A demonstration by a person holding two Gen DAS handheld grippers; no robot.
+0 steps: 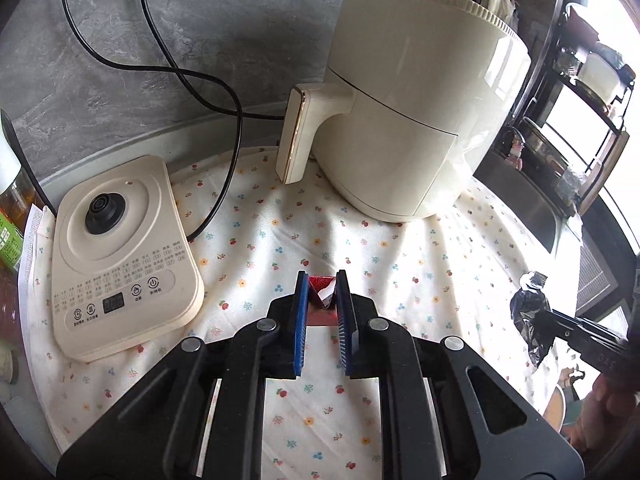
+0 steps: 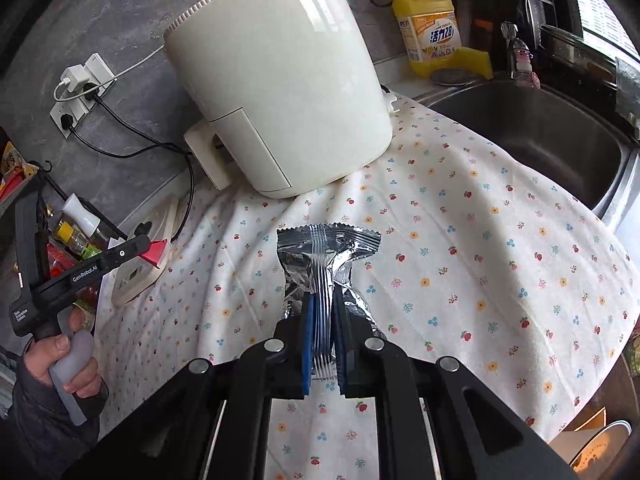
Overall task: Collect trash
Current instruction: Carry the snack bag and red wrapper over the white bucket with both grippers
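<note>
Over the flowered cloth (image 1: pixel 400 264), in front of the air fryer (image 1: pixel 404 92): two grippers, each clamped on trash.

Left gripper (image 1: pixel 323 300): clenched on a red wrapper (image 1: pixel 320 286), lifted clear of the cloth, short of the fryer's handle (image 1: pixel 298 136) and right of the cream kettle base (image 1: pixel 120 256). Right gripper (image 2: pixel 320 320): pinched tight on a silver foil packet (image 2: pixel 320 252), held above the cloth, nearer than the fryer, with the sink (image 2: pixel 540 136) and a yellow soap bottle (image 2: pixel 430 24) off to the fryer's right.
</note>
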